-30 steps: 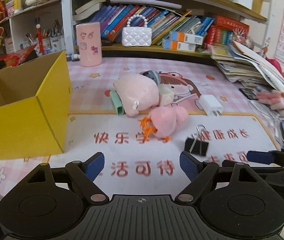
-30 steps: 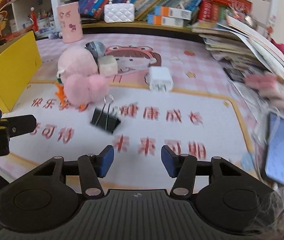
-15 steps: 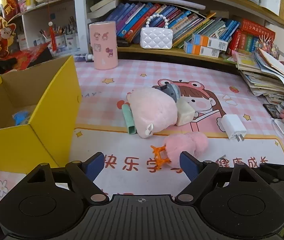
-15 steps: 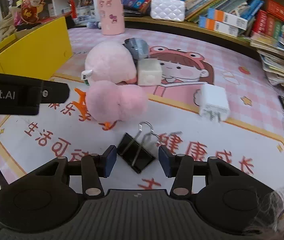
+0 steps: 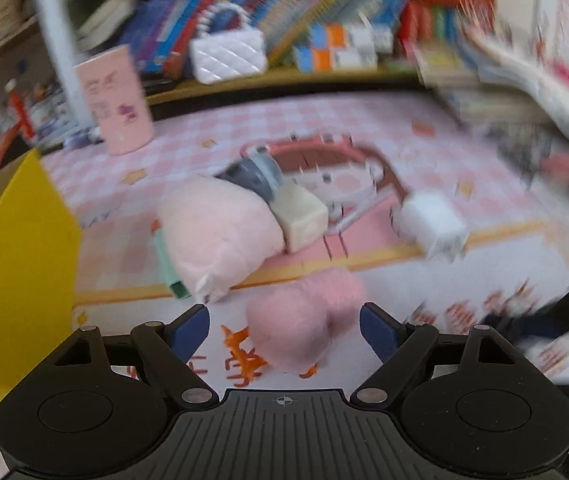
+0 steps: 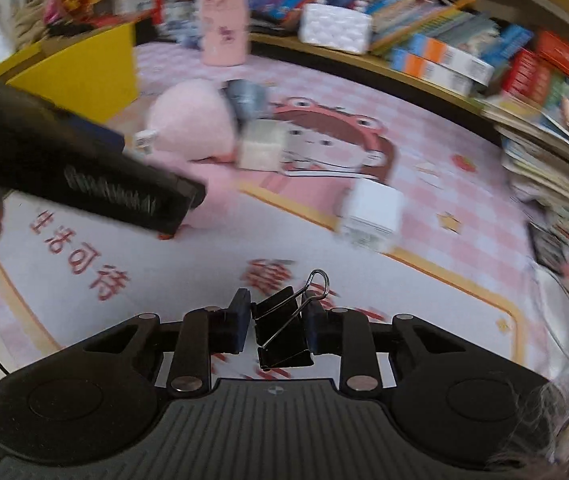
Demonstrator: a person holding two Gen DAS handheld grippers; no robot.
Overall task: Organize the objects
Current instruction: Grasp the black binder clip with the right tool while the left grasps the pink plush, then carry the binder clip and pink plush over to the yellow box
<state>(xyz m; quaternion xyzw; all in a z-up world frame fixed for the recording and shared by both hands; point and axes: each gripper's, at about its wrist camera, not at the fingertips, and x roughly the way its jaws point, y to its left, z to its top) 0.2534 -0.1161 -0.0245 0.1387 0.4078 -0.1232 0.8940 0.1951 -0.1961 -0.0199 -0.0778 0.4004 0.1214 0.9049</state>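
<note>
A: Right gripper (image 6: pixel 276 322) state?

B: Its jaws have just been closing and are now clamping the black binder clip (image 6: pixel 282 334) between the blue pads. The clip is sitting low over the white part of the mat (image 6: pixel 212 256), near the mat's front edge; whether it is touching the mat cannot be told.

A: Left gripper (image 5: pixel 284 326)?

B: Standing wide, gripping nothing. The small pink plush (image 5: pixel 300 328) is lying on the mat between its pads (image 5: pixel 188 326), neither pad touching it. View is blurring.

A: Other items?

B: The big pink plush (image 5: pixel 220 236) is lying mid-mat, with a cream block (image 5: pixel 304 220) and a grey item (image 5: pixel 252 176) against its far side and a green tube (image 5: pixel 170 268) under its left side. The white charger (image 6: pixel 372 210) is lying toward the right edge. The yellow box (image 5: pixel 20 272) is standing at the left edge.
</note>
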